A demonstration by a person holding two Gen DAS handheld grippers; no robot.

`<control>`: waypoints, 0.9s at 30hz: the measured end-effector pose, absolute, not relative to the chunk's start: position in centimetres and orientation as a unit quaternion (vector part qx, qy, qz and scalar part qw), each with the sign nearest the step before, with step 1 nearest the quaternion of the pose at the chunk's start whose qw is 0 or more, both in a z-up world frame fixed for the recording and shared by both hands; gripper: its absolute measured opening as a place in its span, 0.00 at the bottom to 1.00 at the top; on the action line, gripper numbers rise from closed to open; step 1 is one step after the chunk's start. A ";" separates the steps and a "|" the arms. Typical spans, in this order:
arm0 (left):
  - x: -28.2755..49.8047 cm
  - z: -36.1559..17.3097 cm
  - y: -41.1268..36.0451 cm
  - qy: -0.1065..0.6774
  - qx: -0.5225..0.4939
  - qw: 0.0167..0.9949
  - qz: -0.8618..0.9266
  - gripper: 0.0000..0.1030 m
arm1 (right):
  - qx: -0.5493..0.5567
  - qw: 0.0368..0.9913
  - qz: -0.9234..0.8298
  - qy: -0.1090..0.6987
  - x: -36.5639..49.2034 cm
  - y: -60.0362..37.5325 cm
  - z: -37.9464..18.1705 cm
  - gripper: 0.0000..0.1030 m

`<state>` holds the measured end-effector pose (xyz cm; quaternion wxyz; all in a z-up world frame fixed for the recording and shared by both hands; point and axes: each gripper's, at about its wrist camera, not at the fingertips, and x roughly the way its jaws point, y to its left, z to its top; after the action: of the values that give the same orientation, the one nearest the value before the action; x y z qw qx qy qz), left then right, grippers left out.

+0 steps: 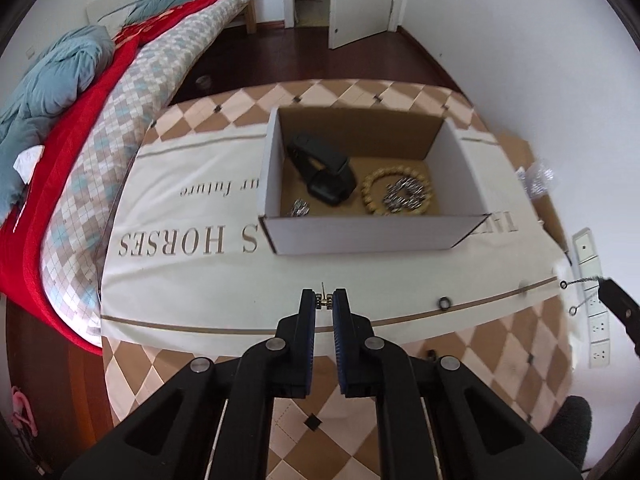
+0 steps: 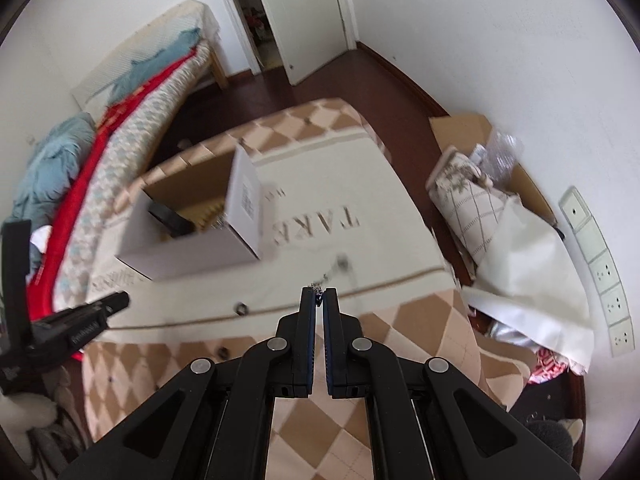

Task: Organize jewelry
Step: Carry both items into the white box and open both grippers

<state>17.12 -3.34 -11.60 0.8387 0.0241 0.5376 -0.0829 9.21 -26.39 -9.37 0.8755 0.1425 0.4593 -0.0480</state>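
Observation:
A white cardboard box (image 1: 360, 236) stands on the cloth-covered table; it holds a black watch (image 1: 324, 172), a wooden bead bracelet (image 1: 374, 194), a silver chain (image 1: 404, 194) and a small silver piece (image 1: 299, 208). My left gripper (image 1: 323, 300) is shut on a small gold earring (image 1: 323, 301) just above the cloth, in front of the box. My right gripper (image 2: 319, 294) is shut on a thin silver chain (image 2: 332, 270) that dangles, blurred, with small rings (image 1: 563, 284) at its ends. The box shows in the right wrist view (image 2: 192, 248) too.
A small dark ring (image 1: 444, 303) lies on the cloth (image 1: 192, 280) right of my left gripper; it shows in the right wrist view (image 2: 241, 308). A bed (image 1: 100, 140) with red and blue bedding runs along the left. Bags and cardboard (image 2: 500, 208) sit by the right wall.

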 end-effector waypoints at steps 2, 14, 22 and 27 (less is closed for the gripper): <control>17.1 -10.0 -3.5 0.529 0.019 0.843 -0.095 0.06 | 0.145 0.882 -0.033 0.447 9.7 -26.2 -7.2 0.02; 21.1 -3.6 -2.7 0.490 0.011 0.865 -0.107 0.06 | 0.117 0.917 0.050 0.379 14.0 -22.2 2.9 0.02; 25.9 -5.6 -2.5 0.518 0.020 0.848 -0.106 0.06 | 0.093 0.903 0.082 0.411 21.9 -18.7 2.0 0.02; 27.6 -8.7 -2.1 0.549 0.010 0.829 -0.103 0.06 | 0.077 0.886 0.091 0.447 25.9 -17.0 -0.9 0.02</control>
<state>27.57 -2.11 -8.68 0.8293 0.0097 0.5491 -0.1032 25.90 -17.02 -0.91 0.8865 0.0770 0.4471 0.0913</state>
